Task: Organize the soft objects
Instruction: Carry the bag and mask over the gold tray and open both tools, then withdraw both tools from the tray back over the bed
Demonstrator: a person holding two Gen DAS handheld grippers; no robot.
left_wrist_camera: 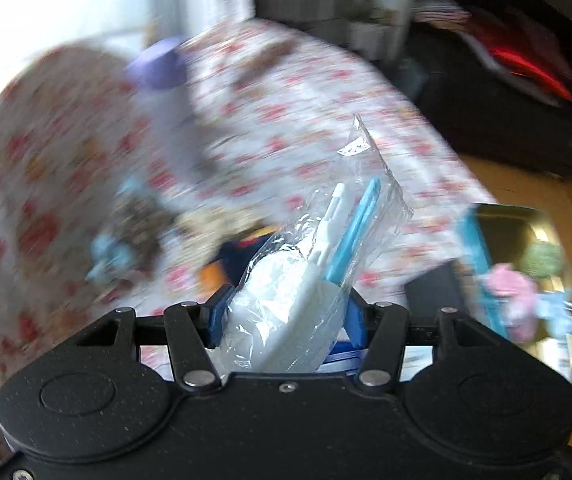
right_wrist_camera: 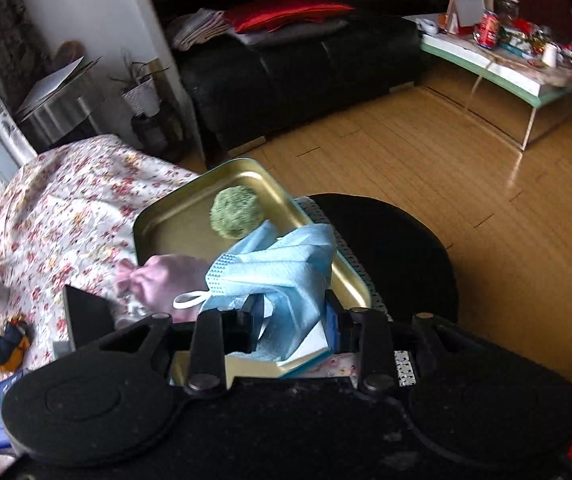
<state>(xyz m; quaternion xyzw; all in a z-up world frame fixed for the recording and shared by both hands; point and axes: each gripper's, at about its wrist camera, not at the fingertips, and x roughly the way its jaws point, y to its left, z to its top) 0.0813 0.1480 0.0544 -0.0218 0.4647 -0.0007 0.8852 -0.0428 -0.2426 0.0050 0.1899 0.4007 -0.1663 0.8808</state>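
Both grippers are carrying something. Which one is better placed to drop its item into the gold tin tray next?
Right. The right gripper holds the blue cloth directly over the gold tin tray. The left gripper holds a clear plastic packet over the floral tablecloth, with the tray off to its right.

Pompom in tray

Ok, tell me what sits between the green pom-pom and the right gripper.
In the right wrist view, the blue cloth held by the right gripper fills the stretch to the green pom-pom in the tin.
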